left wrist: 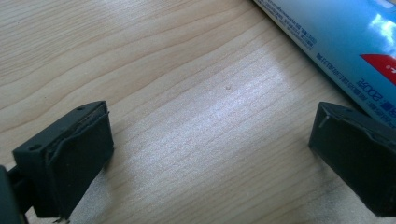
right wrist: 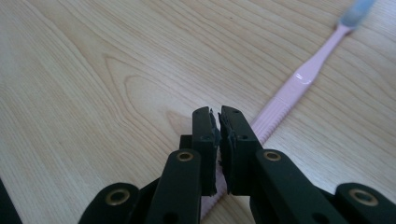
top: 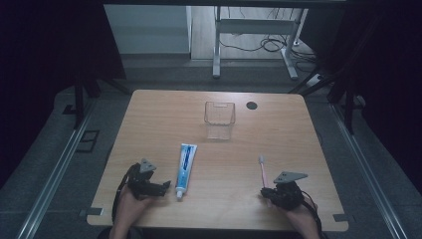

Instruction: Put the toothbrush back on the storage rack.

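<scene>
Right gripper (right wrist: 218,116): jaws clamped on the pink toothbrush (right wrist: 299,81) handle. Left gripper (left wrist: 210,140): jaws apart over bare counter (left wrist: 163,70), toothpaste tube (left wrist: 345,42) just beyond one jaw.

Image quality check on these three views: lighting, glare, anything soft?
High view: dim overall, surroundings near black, the clear cup low in contrast against the table. Left gripper view: bright sheen on the wood between the open tongs, glare on the toothpaste tube, near pads slightly soft. Right gripper view: evenly lit, toothbrush head blurred at the far end, shiny spot on its neck.
</scene>
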Demonstrator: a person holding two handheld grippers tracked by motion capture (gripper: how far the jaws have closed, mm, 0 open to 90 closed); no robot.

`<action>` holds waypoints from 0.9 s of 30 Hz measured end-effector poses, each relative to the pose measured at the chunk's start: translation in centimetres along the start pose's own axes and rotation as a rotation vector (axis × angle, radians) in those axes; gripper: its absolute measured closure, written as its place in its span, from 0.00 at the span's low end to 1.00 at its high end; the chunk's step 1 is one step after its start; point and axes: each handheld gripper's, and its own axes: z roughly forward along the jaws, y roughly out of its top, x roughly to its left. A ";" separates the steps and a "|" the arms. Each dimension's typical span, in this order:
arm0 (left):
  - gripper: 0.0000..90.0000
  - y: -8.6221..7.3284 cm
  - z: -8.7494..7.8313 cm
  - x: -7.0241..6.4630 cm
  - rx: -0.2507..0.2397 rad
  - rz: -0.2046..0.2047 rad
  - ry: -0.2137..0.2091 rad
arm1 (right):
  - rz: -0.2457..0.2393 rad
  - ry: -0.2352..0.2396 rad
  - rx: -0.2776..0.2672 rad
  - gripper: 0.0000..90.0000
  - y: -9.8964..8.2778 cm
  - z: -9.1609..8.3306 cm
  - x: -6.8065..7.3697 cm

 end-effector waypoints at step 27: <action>0.00 0.0 0.0 0.0 0.000 0.000 0.000 | 0.047 -0.087 0.071 0.90 -1.0 -1.9 -3.7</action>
